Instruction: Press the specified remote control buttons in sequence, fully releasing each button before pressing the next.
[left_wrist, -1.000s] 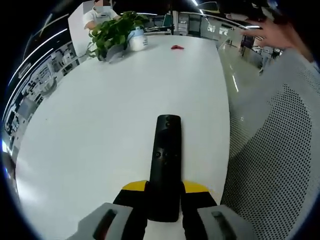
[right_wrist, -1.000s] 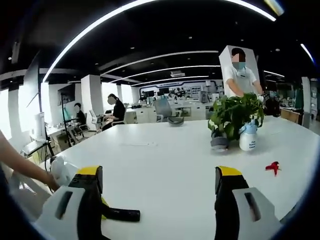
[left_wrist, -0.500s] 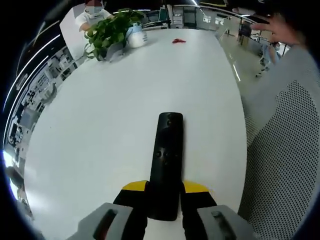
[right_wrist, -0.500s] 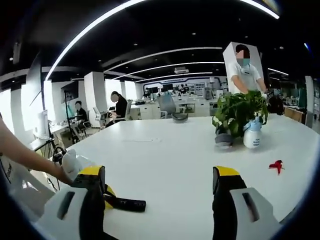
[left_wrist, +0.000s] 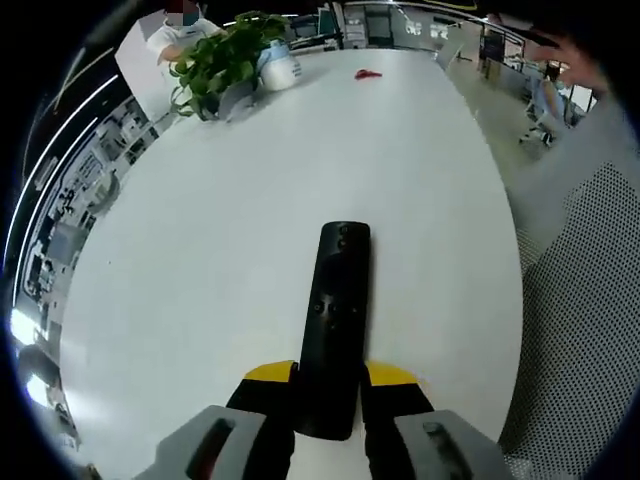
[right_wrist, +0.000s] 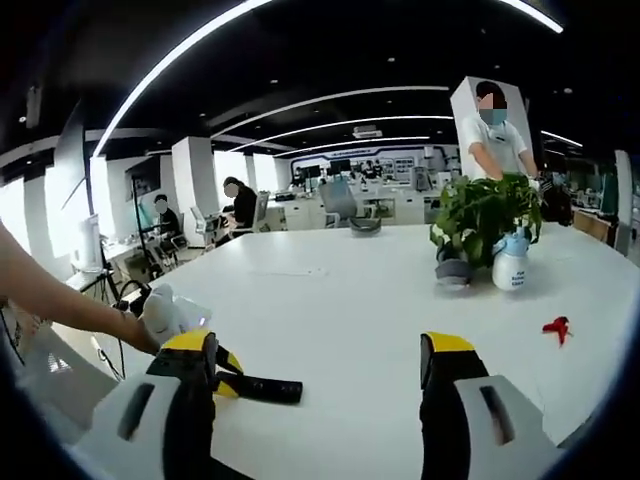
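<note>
A long black remote control (left_wrist: 334, 325) points away from me over the white table (left_wrist: 220, 240), its near end clamped between the yellow-tipped fingers of my left gripper (left_wrist: 330, 385), which is shut on it. In the right gripper view the same remote (right_wrist: 262, 388) pokes out from the left gripper (right_wrist: 215, 372), held by a person's hand at the left. My right gripper (right_wrist: 318, 375) hangs above the table with its jaws wide apart and nothing between them.
A potted plant (right_wrist: 482, 218) and a white spray bottle (right_wrist: 510, 265) stand at the far side of the table, a small red object (right_wrist: 555, 326) near them. A perforated grey chair back (left_wrist: 585, 330) borders the table's right edge. People sit at distant desks.
Both views have drifted a little: the table fills more of the left gripper view, and the left gripper with the remote sits further right in the right gripper view. The grip is unchanged.
</note>
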